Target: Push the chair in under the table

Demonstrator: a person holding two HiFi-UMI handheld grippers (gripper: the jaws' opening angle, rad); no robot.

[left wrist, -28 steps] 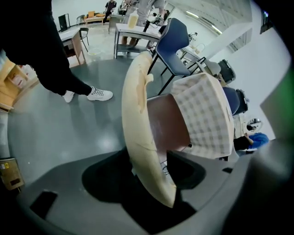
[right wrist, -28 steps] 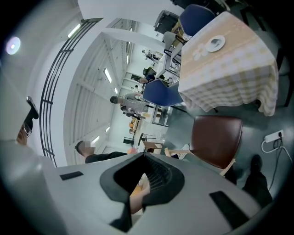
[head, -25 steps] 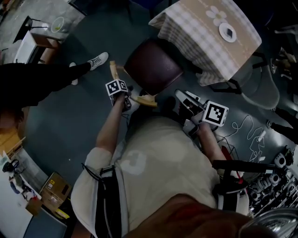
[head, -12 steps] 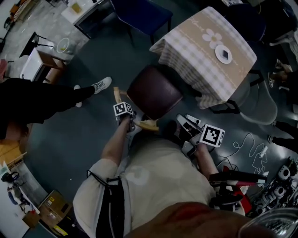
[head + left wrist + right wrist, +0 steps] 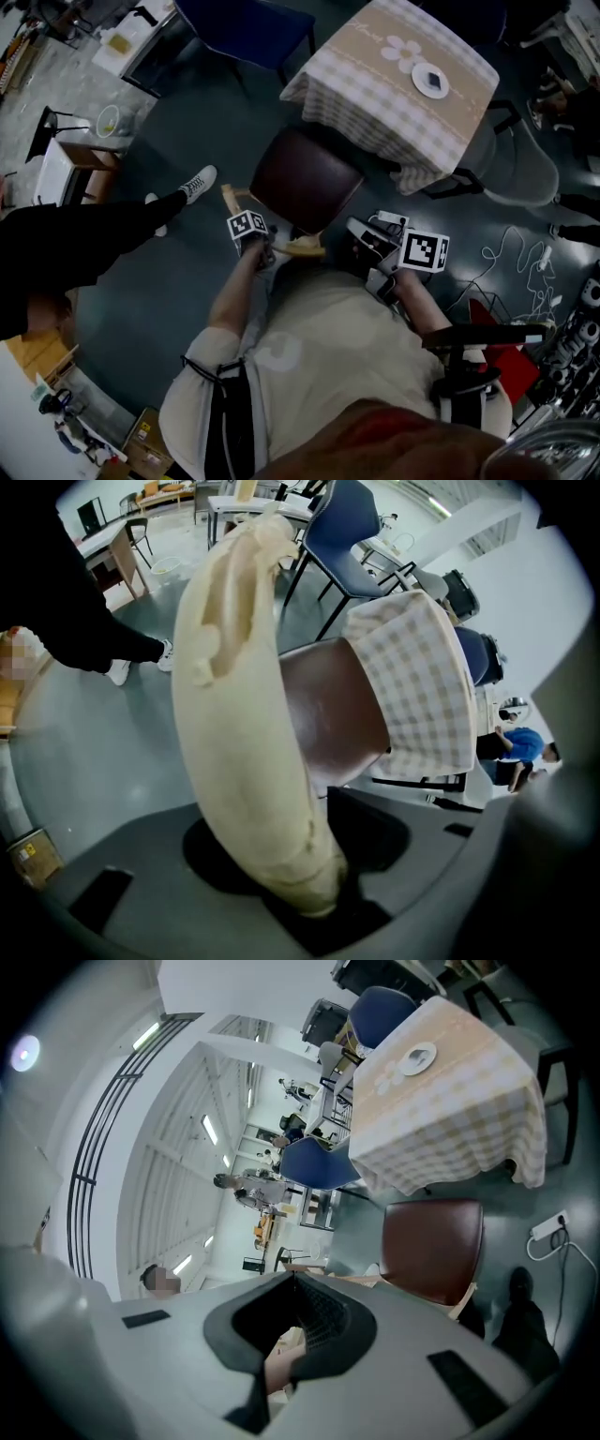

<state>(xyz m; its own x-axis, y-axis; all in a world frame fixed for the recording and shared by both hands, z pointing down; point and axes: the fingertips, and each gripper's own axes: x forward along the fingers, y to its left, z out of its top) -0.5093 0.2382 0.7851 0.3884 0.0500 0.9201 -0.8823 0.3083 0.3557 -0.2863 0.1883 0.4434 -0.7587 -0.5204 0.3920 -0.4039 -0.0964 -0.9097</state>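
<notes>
**Left gripper clamped on the chair's back rail, seat only partly under the table**

The left gripper (image 5: pixel 260 246) is closed around the pale wooden back rail (image 5: pixel 244 714), which fills the gap between its jaws. The right gripper (image 5: pixel 367 234) sits at its 3 o'clock, just beside the rail's other end. A pale sliver shows between its jaws, but I cannot tell whether they clamp it.

At 1 o'clock from the left gripper is the chair (image 5: pixel 305 178). The far edge of its brown seat meets the hanging checked cloth of the table (image 5: pixel 375 103).

The chair looks rigid and moderately heavy. The curved rail is probably smooth enough to slip in a one-sided grip. Holding both ends should keep the push straight. Its legs may drag on the floor.
</notes>
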